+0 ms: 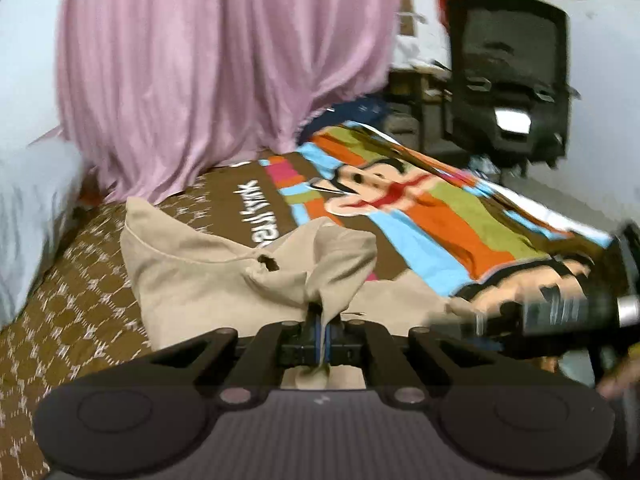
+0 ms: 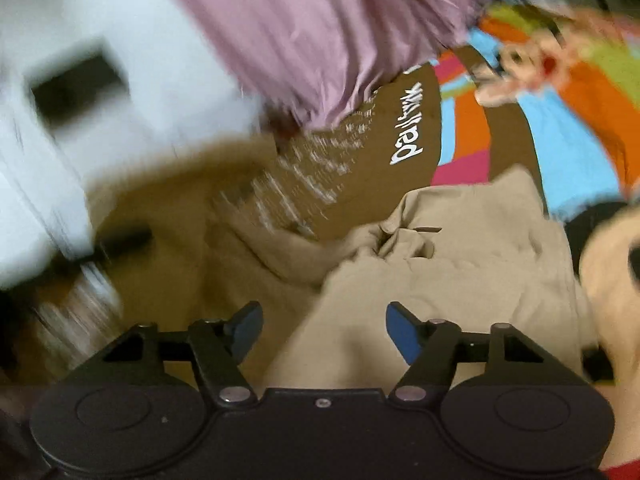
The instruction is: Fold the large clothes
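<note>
Left wrist camera sits low behind its own gripper point(image 1: 322, 320), looking along the fingers across the bed, close over the beige hoodie point(image 1: 224, 276). Its view runs out toward the pink curtain point(image 1: 208, 64) at twelve o'clock, with the black office chair point(image 1: 508, 76) at two o'clock and the other handheld unit point(image 1: 576, 312) intruding at three o'clock. Right wrist camera rides just as low behind the right gripper point(image 2: 324, 330), tilted downward and rolled, heavily motion-blurred, very near the hoodie point(image 2: 460, 264). Curtain point(image 2: 320, 28) fills twelve o'clock here. Both views share hoodie, curtain and the cartoon bedspread point(image 1: 420, 216) point(image 2: 568, 144).
</note>
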A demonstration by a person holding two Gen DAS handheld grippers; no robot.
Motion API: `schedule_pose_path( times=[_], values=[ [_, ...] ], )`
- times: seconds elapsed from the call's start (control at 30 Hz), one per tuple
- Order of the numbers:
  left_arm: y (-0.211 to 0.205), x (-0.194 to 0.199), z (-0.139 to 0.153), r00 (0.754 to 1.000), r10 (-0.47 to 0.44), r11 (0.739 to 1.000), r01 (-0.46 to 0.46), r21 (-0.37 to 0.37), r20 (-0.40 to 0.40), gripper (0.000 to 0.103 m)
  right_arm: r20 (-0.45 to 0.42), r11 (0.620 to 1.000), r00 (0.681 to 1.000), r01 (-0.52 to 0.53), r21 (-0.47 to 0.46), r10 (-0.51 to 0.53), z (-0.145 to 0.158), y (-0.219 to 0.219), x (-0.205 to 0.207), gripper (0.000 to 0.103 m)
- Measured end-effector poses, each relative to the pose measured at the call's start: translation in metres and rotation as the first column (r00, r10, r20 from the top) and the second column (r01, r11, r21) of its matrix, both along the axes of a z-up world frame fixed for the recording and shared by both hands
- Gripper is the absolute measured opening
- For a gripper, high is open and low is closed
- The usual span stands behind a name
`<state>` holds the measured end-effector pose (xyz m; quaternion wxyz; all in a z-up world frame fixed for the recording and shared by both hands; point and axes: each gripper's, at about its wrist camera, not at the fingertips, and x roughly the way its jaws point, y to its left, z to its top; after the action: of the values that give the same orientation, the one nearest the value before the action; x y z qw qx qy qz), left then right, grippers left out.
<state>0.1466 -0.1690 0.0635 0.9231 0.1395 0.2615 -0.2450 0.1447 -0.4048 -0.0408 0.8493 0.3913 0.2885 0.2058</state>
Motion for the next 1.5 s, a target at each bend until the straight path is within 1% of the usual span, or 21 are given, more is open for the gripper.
schedule_pose_path(
  times=[0.03, 0.1, 0.17, 0.3, 0.33, 0.4, 0.43, 0.5, 0.63, 0.7, 0.8, 0.9, 1.03, 1.13, 1.2, 1.23, 1.27, 1.33, 1.4, 1.47, 1.5],
  values=[
    [-0.01, -0.003, -0.002, 1.0, -0.023, 1.0, 0.023, 0.018, 0.0, 0.001, -0.017, 0.986, 1.0, -0.01, 0.168, 0.013, -0.009, -0.012, 0.002, 0.071],
    [-0.026, -0.009, -0.008, 0.998, -0.064, 0.997, 0.064, 0.048, -0.002, 0.001, -0.015, 0.937, 0.999, -0.03, 0.347, 0.037, -0.015, -0.025, 0.007, 0.073],
    [-0.042, -0.015, -0.015, 0.995, -0.101, 0.993, 0.101, 0.066, -0.014, 0.001, 0.003, 0.903, 1.0, -0.018, 0.43, 0.018, -0.016, -0.033, 0.009, 0.078],
    [-0.073, -0.027, -0.032, 0.981, -0.188, 0.977, 0.192, 0.091, -0.052, 0.001, -0.004, 0.838, 0.998, 0.058, 0.543, -0.066, -0.019, -0.058, 0.007, 0.077],
    [-0.079, -0.031, -0.036, 0.976, -0.21, 0.972, 0.214, 0.1, -0.054, 0.001, -0.019, 0.844, 0.995, 0.096, 0.528, -0.101, -0.018, -0.067, 0.006, 0.075],
    [-0.092, -0.039, -0.045, 0.967, -0.25, 0.959, 0.254, 0.121, -0.052, 0.001, -0.043, 0.874, 0.983, 0.177, 0.453, -0.177, -0.014, -0.082, 0.0, 0.06],
    [-0.098, -0.043, -0.05, 0.962, -0.266, 0.954, 0.271, 0.127, -0.056, 0.001, -0.052, 0.895, 0.978, 0.206, 0.394, -0.202, -0.011, -0.088, -0.003, 0.056],
    [-0.108, -0.046, -0.061, 0.954, -0.284, 0.948, 0.294, 0.12, -0.092, 0.001, -0.049, 0.928, 0.968, 0.25, 0.277, -0.246, -0.003, -0.098, -0.008, 0.035],
    [-0.119, -0.054, -0.084, 0.932, -0.319, 0.937, 0.338, 0.092, -0.172, 0.001, -0.064, 0.952, 0.956, 0.292, 0.094, -0.287, 0.0, -0.103, -0.007, 0.022],
    [-0.122, -0.055, -0.096, 0.925, -0.32, 0.936, 0.342, 0.086, -0.203, 0.001, -0.088, 0.955, 0.953, 0.294, 0.048, -0.289, -0.006, -0.101, -0.005, 0.016],
    [-0.118, -0.05, -0.111, 0.921, -0.304, 0.943, 0.327, 0.06, -0.242, 0.001, -0.104, 0.957, 0.951, 0.291, -0.021, -0.291, -0.011, -0.097, -0.008, 0.013],
    [-0.112, -0.04, -0.12, 0.915, -0.291, 0.953, 0.304, 0.005, -0.278, 0.002, -0.103, 0.945, 0.942, 0.306, -0.118, -0.318, -0.014, -0.095, -0.008, 0.013],
    [-0.105, -0.035, -0.111, 0.909, -0.3, 0.953, 0.298, -0.051, -0.29, 0.008, -0.104, 0.934, 0.936, 0.318, -0.163, -0.336, -0.018, -0.096, -0.011, 0.013],
    [-0.094, -0.038, -0.099, 0.895, -0.338, 0.941, 0.321, -0.107, -0.292, 0.024, -0.09, 0.923, 0.933, 0.327, -0.202, -0.35, -0.02, -0.092, -0.005, 0.013],
    [-0.087, -0.038, -0.09, 0.883, -0.362, 0.931, 0.329, -0.155, -0.299, 0.055, -0.085, 0.917, 0.93, 0.334, -0.22, -0.359, -0.021, -0.091, -0.003, 0.013],
    [-0.079, -0.039, -0.083, 0.884, -0.366, 0.928, 0.324, -0.183, -0.292, 0.062, -0.086, 0.914, 0.928, 0.335, -0.23, -0.362, -0.022, -0.091, -0.002, 0.013],
    [-0.073, -0.041, -0.077, 0.888, -0.366, 0.926, 0.317, -0.207, -0.279, 0.071, -0.087, 0.91, 0.927, 0.335, -0.244, -0.365, -0.022, -0.09, -0.001, 0.014],
    [-0.061, -0.043, -0.063, 0.899, -0.362, 0.921, 0.304, -0.244, -0.245, 0.078, -0.088, 0.893, 0.918, 0.35, -0.282, -0.387, -0.024, -0.088, 0.001, 0.022],
    [-0.047, -0.046, -0.05, 0.923, -0.329, 0.927, 0.275, -0.254, -0.199, 0.092, -0.084, 0.869, 0.902, 0.377, -0.321, -0.423, -0.023, -0.087, -0.002, 0.045],
    [-0.029, -0.048, -0.038, 0.958, -0.248, 0.946, 0.208, -0.247, -0.143, 0.096, -0.073, 0.86, 0.898, 0.389, -0.331, -0.434, -0.021, -0.087, -0.006, 0.047],
    [-0.018, -0.046, -0.035, 0.976, -0.18, 0.96, 0.148, -0.236, -0.121, 0.097, -0.062, 0.851, 0.893, 0.4, -0.339, -0.445, -0.018, -0.086, -0.01, 0.053]
  ],
)
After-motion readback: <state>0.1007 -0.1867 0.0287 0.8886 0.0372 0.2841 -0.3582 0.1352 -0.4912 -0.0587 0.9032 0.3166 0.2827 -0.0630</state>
